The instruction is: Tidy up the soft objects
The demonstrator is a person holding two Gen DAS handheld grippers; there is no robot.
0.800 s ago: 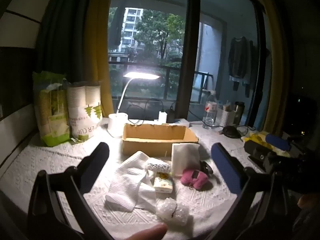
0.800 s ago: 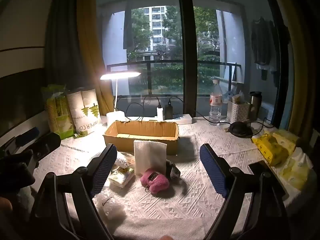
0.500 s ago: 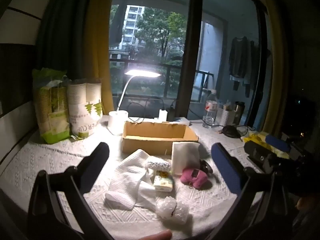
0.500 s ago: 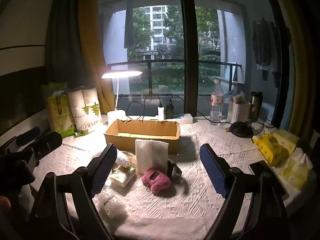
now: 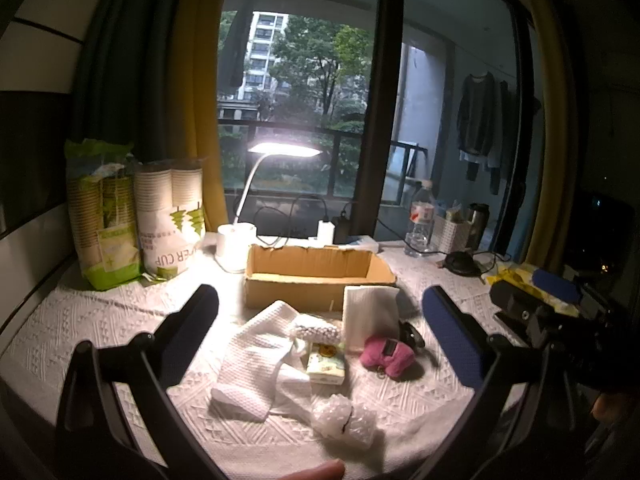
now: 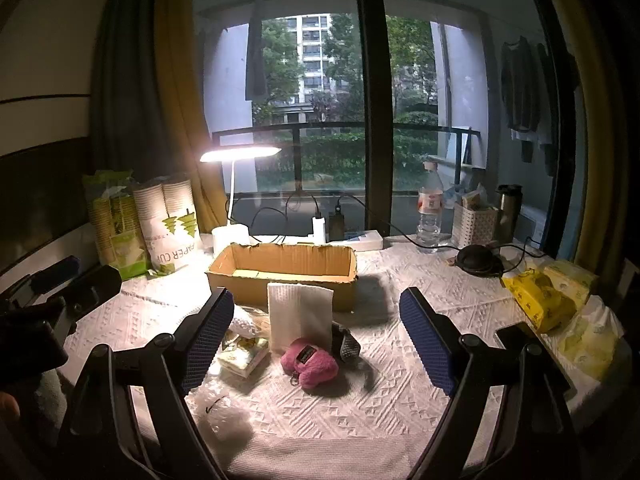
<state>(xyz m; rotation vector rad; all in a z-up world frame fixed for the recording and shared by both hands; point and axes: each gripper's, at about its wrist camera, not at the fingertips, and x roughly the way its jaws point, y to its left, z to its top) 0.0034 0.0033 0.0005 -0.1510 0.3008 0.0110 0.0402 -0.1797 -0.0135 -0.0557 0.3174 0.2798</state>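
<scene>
An open cardboard box [image 5: 316, 276] [image 6: 280, 272] sits mid-table. In front of it lie a white folded cloth [image 5: 256, 360], a white napkin pack [image 5: 370, 316] [image 6: 300, 316] leaning on the box, a small tissue packet [image 5: 326, 366] [image 6: 242, 356], a pink plush pouch [image 5: 386, 356] [image 6: 310, 364], a dark mesh pouch [image 6: 348, 346], a bag of white beads [image 5: 314, 326] and bubble wrap [image 5: 344, 420] [image 6: 224, 416]. My left gripper [image 5: 320, 328] hangs open above the pile, holding nothing. My right gripper [image 6: 316, 332] is open too, with nothing between its fingers.
A lit desk lamp [image 5: 256, 200], sleeves of paper cups [image 5: 168, 220], a water bottle [image 6: 430, 208], a basket [image 6: 476, 224], a dark flask [image 6: 508, 208] and cables line the back edge. Yellow tissue packs [image 6: 548, 296] lie at the right. A white textured cloth [image 6: 400, 408] covers the table.
Both views have shifted only slightly; the objects sit a little lower and nearer. Neither gripper has taken hold of anything and the objects lie as before.
</scene>
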